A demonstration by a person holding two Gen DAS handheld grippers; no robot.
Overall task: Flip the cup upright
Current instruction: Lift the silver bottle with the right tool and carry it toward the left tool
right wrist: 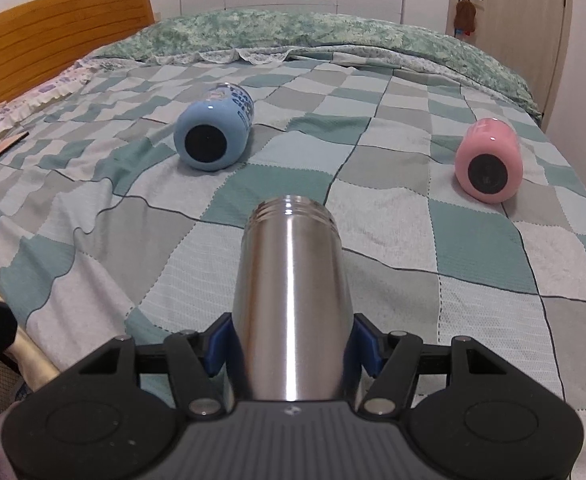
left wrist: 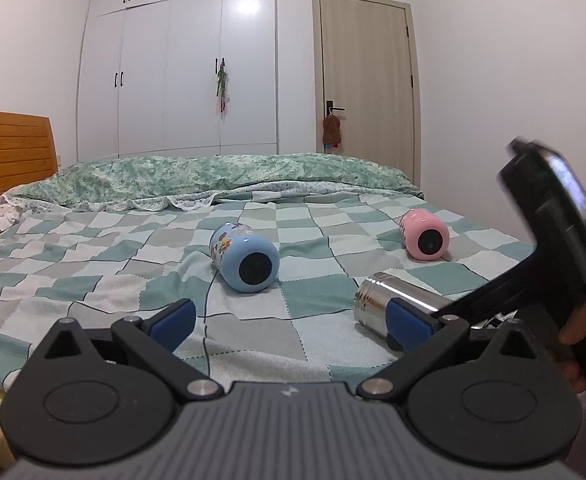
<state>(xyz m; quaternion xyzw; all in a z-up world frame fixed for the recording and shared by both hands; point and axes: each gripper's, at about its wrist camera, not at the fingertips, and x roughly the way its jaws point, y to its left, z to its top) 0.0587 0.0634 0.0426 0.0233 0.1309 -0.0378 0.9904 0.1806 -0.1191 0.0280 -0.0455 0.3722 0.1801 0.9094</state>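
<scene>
A steel cup [right wrist: 293, 292] lies on its side on the checked bedspread, its threaded mouth pointing away. My right gripper [right wrist: 293, 346] is shut on the cup's lower body, blue pads [right wrist: 367, 344] pressed on both sides. The cup also shows in the left wrist view [left wrist: 397, 306], with the right gripper's body [left wrist: 549, 240] behind it. My left gripper [left wrist: 289, 318] is open and empty, low over the bed, left of the steel cup. A blue cup [left wrist: 245, 258] [right wrist: 213, 132] and a pink cup [left wrist: 425, 234] [right wrist: 489, 162] lie on their sides further back.
The checked bedspread [right wrist: 433, 280] covers the bed. A folded green quilt [left wrist: 229, 176] lies across the far side. A wooden headboard [right wrist: 61, 28] is at the left. White wardrobes [left wrist: 181, 60] and a door [left wrist: 367, 76] stand behind.
</scene>
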